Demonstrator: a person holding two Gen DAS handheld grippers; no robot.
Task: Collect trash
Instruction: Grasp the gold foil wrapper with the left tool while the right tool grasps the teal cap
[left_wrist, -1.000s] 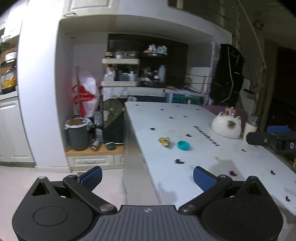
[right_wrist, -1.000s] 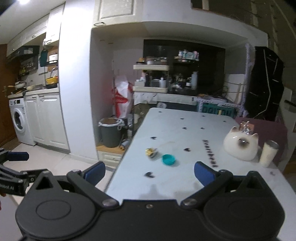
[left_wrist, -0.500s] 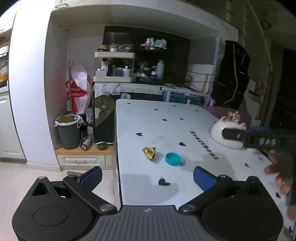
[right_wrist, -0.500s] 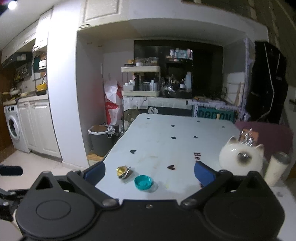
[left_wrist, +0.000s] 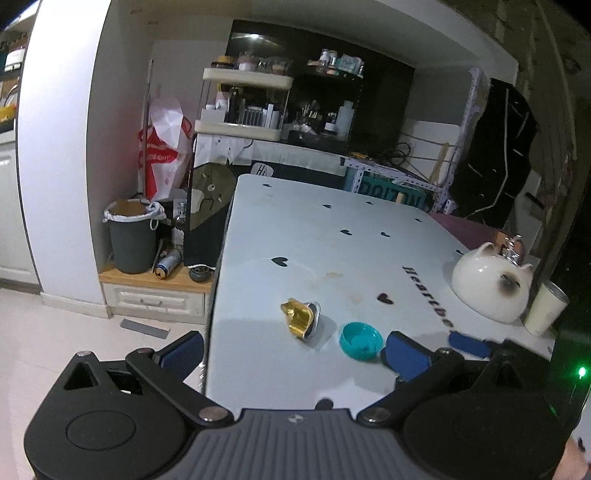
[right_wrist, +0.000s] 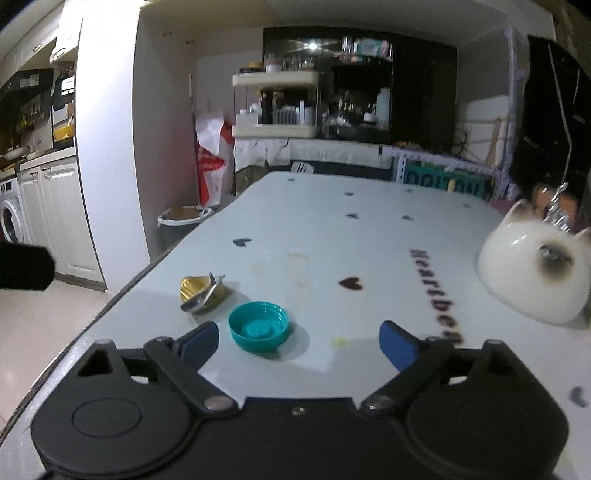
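Both grippers have neared the teal cap (right_wrist: 258, 330), fingers spread, grasping nothing.

Between the blue-padded jaws of the right gripper (right_wrist: 298, 345) lies a teal bottle cap (right_wrist: 258, 330); just left, a gold foil wrapper (right_wrist: 201, 293). The table (right_wrist: 369, 236) is white with black hearts and black lettering. Right of the jaws sits a cream cat-shaped teapot (right_wrist: 535, 277).
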